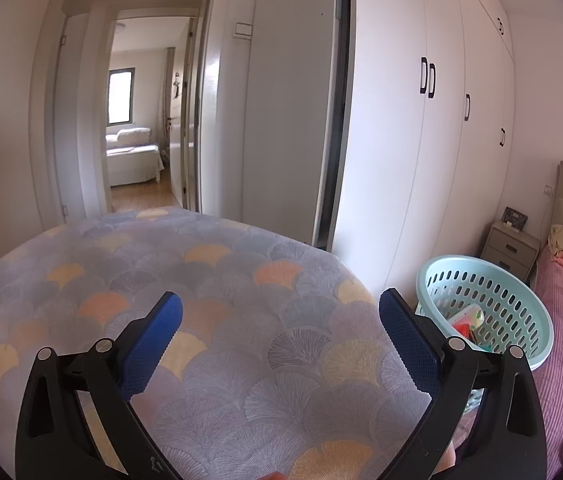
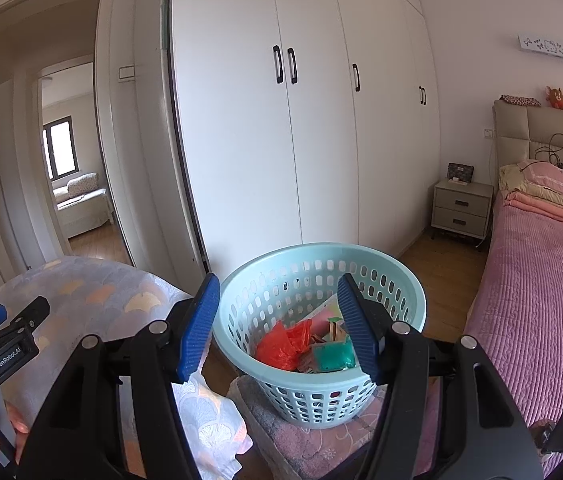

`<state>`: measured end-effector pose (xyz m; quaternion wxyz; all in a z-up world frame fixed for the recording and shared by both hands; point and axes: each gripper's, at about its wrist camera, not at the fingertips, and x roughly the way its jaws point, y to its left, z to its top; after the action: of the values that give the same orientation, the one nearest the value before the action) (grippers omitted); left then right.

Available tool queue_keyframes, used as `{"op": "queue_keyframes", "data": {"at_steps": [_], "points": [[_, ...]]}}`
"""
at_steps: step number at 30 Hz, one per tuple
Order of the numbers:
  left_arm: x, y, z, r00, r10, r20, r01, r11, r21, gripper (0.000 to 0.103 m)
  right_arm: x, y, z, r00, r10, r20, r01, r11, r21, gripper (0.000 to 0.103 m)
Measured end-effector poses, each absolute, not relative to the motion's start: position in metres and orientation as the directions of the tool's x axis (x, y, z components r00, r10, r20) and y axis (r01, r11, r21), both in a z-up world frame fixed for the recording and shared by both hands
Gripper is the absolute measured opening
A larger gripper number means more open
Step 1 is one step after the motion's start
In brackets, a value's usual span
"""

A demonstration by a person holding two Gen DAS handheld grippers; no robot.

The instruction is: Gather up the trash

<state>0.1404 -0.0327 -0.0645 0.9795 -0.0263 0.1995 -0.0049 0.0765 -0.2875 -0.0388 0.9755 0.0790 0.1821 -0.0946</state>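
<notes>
Basket [image 2: 321, 360]: held red bag [image 2: 283, 342] and wrappers; collecting looked finished.
Tablecloth [image 1: 201, 280], 9 o'clock of basket: no trash seen.
Left gripper [image 1: 279, 338]: fingers apart, empty.
Right gripper [image 2: 279, 326]: same.

Trash [image 2: 289, 346] lies in basket [image 2: 241, 344], apparently beside bed [image 2: 541, 300].

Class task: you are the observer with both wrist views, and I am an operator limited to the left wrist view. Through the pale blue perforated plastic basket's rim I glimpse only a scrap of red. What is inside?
Observer: A crumpled orange-red plastic bag lies in the pale blue perforated plastic basket.
Operator: Anything else?
Observer: A teal packet lies beside it.
Operator: Is the right gripper holding something?
Observer: No, the right gripper is open with nothing between its blue pads.
</notes>
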Motion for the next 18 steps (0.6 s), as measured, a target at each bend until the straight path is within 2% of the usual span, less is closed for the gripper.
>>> {"op": "queue_keyframes", "data": {"at_steps": [18], "points": [[0.1393,-0.0356,-0.0652,0.920,-0.028,-0.391,0.012,0.999,-0.044,0.096,0.0798,-0.2820,-0.0406,0.915,-0.149,-0.375,0.200,0.974,0.102,0.059]]}}
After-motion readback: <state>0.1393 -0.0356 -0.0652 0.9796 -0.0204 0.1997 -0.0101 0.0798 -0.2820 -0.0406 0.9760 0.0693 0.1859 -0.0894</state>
